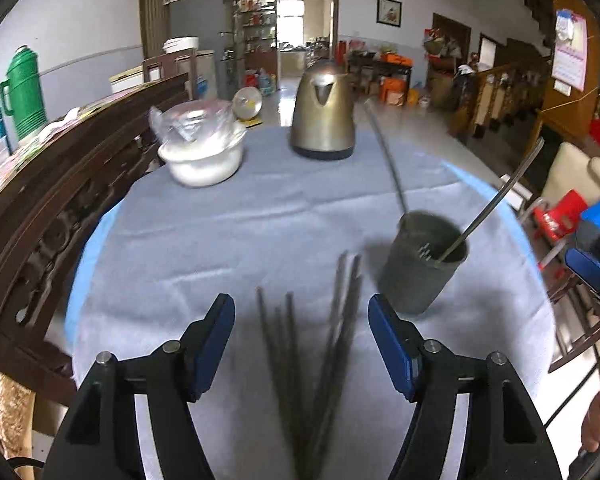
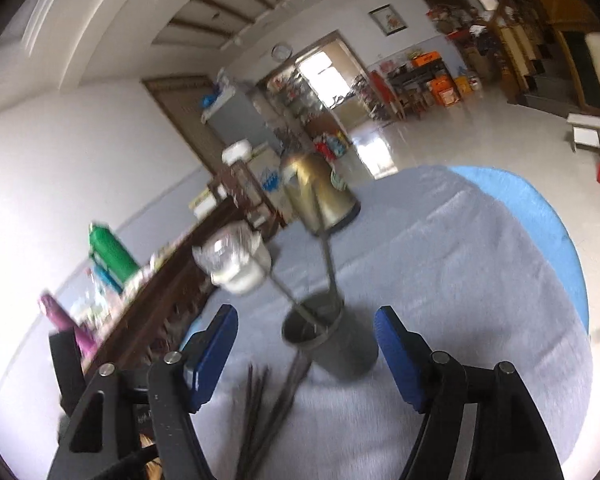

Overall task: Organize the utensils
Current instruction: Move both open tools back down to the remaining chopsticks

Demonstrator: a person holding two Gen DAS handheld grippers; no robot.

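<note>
On the round table [image 1: 228, 216] with a grey-blue cloth, one dark cup [image 1: 422, 264] is standing upright. Two long metal utensils [image 1: 496, 200] are leaning inside it, their handles pointing up and apart. Beside the cup, dark chopsticks [image 1: 308, 360] are lying loose on the cloth in two small groups; I am counting about six, but the blur is making the exact number uncertain.

The left gripper [image 1: 302, 348] is hanging over the chopsticks with its two blue fingers [image 1: 216, 340] spread wide, holding nothing. The right gripper [image 2: 306, 354] is also standing open and empty, with the cup between its fingers but not touched.

Farther back, one metal kettle [image 1: 323, 120] and one white bowl [image 1: 204, 156] covered with plastic film are standing well apart from the cup.
</note>
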